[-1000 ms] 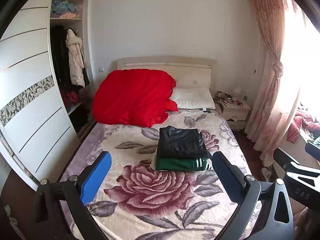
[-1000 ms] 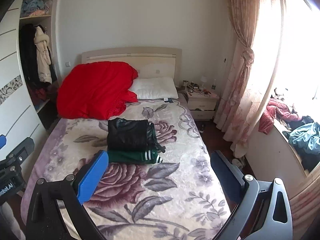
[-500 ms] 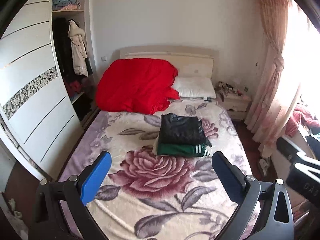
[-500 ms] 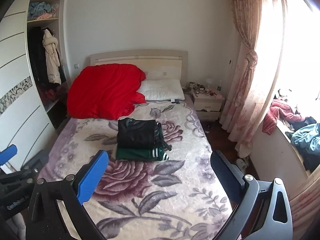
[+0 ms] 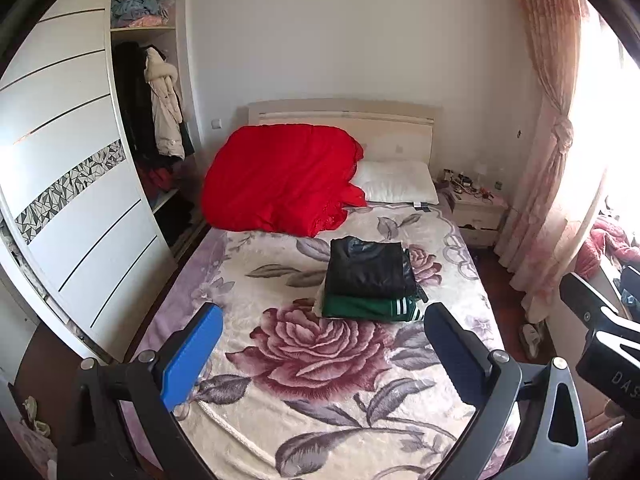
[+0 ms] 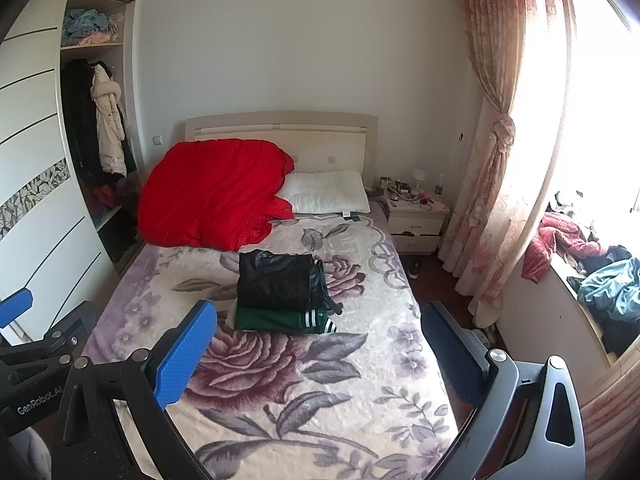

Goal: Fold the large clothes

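A stack of folded clothes lies in the middle of the bed: a black garment [image 5: 366, 266] on top of a green one with white stripes [image 5: 370, 308]. The stack also shows in the right wrist view [image 6: 276, 280]. My left gripper [image 5: 322, 322] is open and empty, held above the foot of the bed, well short of the stack. My right gripper [image 6: 318, 320] is open and empty too, at the same distance. A heap of unfolded clothes [image 6: 608, 292] lies on the window ledge at the right.
The bed's floral blanket [image 5: 320, 360] fills the foreground. A red quilt [image 5: 280, 184] and a white pillow [image 5: 394, 186] lie at the headboard. A wardrobe [image 5: 72, 200] stands left, a nightstand [image 6: 416, 220] and a tied curtain [image 6: 496, 184] right.
Both grippers have pulled back and risen from the bed, so the room looks farther away. The folded stack has not moved. Both stay open.
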A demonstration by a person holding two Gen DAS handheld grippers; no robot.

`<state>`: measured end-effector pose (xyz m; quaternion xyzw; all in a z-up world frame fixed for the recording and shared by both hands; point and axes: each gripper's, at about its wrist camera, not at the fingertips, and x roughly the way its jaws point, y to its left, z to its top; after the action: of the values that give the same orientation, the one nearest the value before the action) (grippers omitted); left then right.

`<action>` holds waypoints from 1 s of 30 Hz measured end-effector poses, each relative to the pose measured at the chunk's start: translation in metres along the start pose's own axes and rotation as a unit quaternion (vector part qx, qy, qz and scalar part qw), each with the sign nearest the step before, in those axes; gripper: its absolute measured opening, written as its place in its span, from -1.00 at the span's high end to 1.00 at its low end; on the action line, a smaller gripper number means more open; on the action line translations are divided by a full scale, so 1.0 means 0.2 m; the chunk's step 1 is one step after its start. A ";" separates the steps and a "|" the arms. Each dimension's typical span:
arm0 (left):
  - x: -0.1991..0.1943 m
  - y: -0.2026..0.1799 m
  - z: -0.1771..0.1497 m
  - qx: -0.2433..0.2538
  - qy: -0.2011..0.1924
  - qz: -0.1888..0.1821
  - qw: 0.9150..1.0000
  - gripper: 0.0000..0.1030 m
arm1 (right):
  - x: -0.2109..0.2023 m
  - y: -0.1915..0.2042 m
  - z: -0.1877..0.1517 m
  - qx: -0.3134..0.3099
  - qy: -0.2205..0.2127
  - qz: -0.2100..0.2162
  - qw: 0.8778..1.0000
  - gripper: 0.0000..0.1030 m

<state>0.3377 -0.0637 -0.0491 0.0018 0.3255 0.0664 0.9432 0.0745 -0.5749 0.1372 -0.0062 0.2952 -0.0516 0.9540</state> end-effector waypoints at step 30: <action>-0.05 -0.01 0.04 -0.003 -0.005 -0.005 1.000 -0.99 | -0.02 -0.02 0.03 -0.005 -0.001 0.006 1.000 -1.00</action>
<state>0.3352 -0.0660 -0.0376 -0.0026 0.3201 0.0630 0.9453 0.0739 -0.5788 0.1449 -0.0097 0.2947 -0.0443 0.9545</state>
